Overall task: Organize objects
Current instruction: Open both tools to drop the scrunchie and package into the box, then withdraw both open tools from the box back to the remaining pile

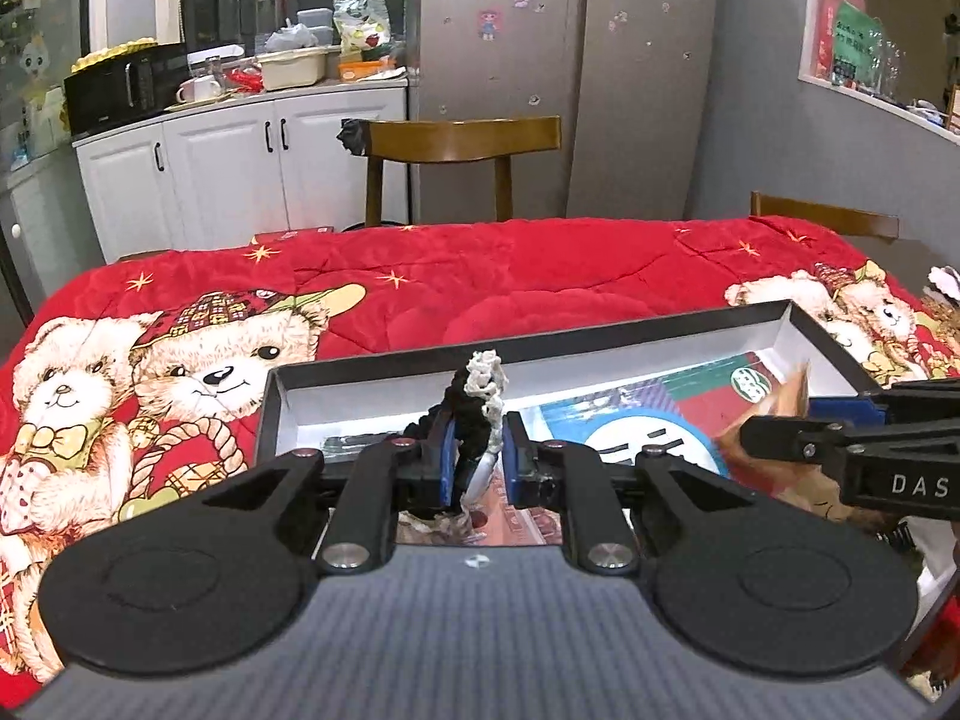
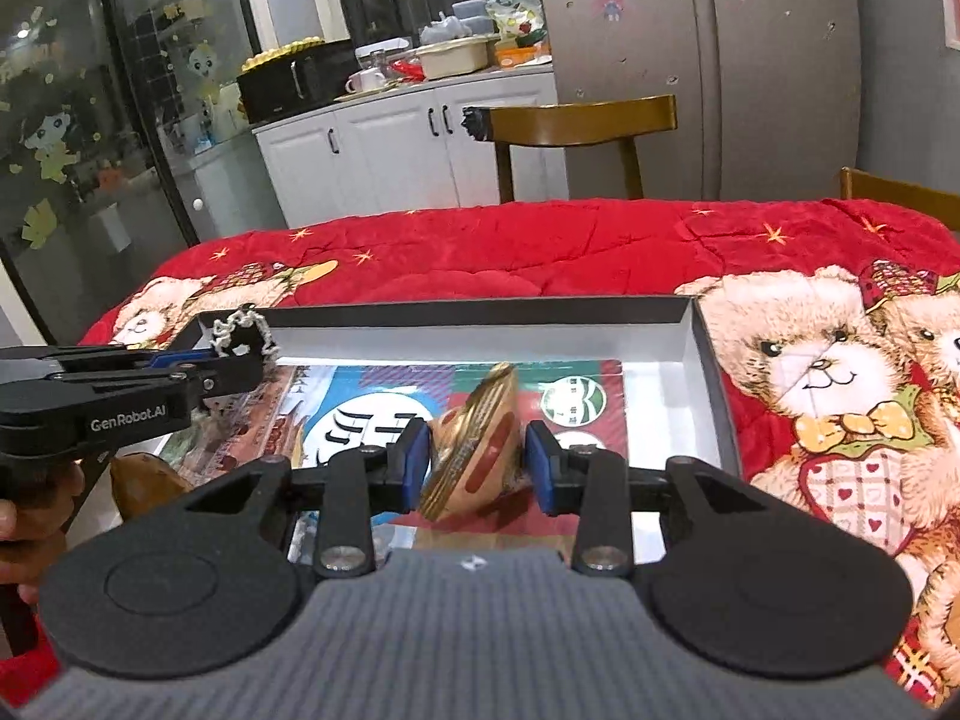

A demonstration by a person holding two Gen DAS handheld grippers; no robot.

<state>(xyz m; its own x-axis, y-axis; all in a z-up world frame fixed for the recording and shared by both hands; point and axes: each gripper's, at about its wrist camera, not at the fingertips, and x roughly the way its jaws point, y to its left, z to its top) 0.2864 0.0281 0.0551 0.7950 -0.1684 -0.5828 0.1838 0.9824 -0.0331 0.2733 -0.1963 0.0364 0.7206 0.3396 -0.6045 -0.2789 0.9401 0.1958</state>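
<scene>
Two hand-held grippers work over a shallow black box (image 2: 705, 372) with a white lining, set on a table under a red quilted cover (image 2: 540, 246) printed with teddy bears and gold stars. The left gripper (image 1: 478, 456) has its blue pads pressed tight on a black-and-white lacy fabric item (image 1: 480, 396), which stands up between them above the box's 9 o'clock end. The right gripper (image 2: 478, 462) has its jaws spread; a golden packet with a red mark (image 2: 474, 438) stands tilted between the pads, with a gap showing on the 3 o'clock side, above a colourful printed sheet (image 2: 384, 402) lying on the box floor. A hand (image 2: 24, 516) shows at the 9 o'clock edge of the right wrist view, behind the left gripper's handle. Beyond the table, at 12 o'clock, stands a wooden chair (image 1: 462, 138) before a grey refrigerator (image 1: 570, 60) dotted with stickers. At 10 o'clock, white cabinets (image 1: 240, 162) carry a black microwave (image 1: 120, 87), cups, a basin and bags. Glass panels with cartoon decals (image 2: 54, 138) line the 9 o'clock side.
</scene>
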